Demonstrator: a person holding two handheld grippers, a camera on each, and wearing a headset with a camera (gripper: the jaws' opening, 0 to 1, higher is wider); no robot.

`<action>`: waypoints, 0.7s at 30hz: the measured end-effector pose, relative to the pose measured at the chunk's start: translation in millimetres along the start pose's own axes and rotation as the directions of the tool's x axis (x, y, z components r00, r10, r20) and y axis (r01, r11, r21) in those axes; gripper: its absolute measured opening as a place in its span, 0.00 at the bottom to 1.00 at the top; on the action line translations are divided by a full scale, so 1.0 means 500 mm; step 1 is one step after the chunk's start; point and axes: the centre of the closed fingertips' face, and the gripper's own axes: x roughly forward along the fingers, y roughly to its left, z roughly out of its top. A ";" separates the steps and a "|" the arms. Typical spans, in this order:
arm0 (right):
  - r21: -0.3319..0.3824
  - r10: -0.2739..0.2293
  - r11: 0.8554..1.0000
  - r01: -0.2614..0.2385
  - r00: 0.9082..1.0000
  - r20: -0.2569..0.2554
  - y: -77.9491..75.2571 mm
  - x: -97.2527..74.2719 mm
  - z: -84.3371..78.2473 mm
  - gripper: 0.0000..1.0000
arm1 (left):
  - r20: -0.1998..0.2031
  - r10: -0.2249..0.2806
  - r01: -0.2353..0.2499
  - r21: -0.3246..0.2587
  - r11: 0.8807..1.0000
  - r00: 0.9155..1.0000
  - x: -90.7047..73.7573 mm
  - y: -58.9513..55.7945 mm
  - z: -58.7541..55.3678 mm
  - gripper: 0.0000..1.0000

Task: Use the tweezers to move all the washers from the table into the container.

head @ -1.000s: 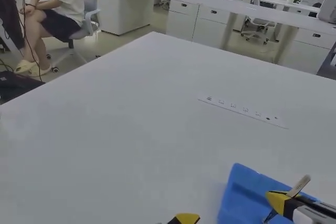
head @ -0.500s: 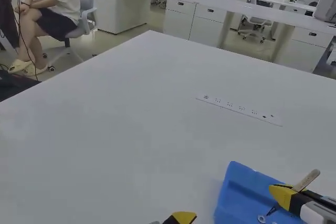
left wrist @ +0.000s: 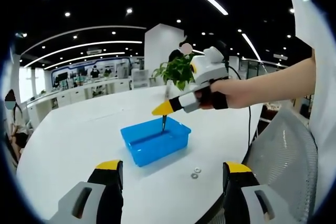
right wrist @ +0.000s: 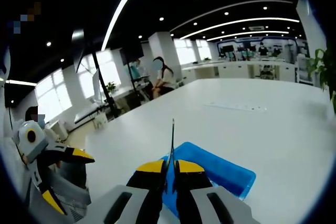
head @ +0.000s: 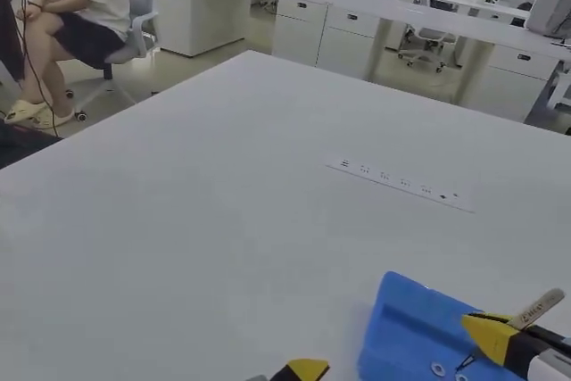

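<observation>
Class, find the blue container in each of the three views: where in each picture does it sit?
Head view: blue container at the bottom right edge.
Left gripper view: container at centre, beyond the open jaws.
Right gripper view: container low centre, behind the shut jaws.
Shared landmark: the tweezers in the right gripper, tip at the container.

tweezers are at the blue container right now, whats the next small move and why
Probably lift the tweezers clear of the container and swing the right gripper toward the two washers lying on the table just beside it. The tip points down into the container, and I cannot tell whether it holds a washer.
</observation>
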 end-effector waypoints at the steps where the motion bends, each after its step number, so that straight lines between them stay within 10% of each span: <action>1: 0.001 0.001 1.000 -0.001 1.000 -0.001 0.003 -0.003 -0.001 0.04 | -0.001 0.000 0.000 0.000 1.000 1.000 0.000 0.000 0.000 0.79; 21: 0.131 0.040 0.991 -0.027 0.994 -0.099 0.063 -0.049 -0.141 0.04 | -0.010 -0.010 0.010 0.004 1.000 1.000 0.000 -0.006 -0.003 0.78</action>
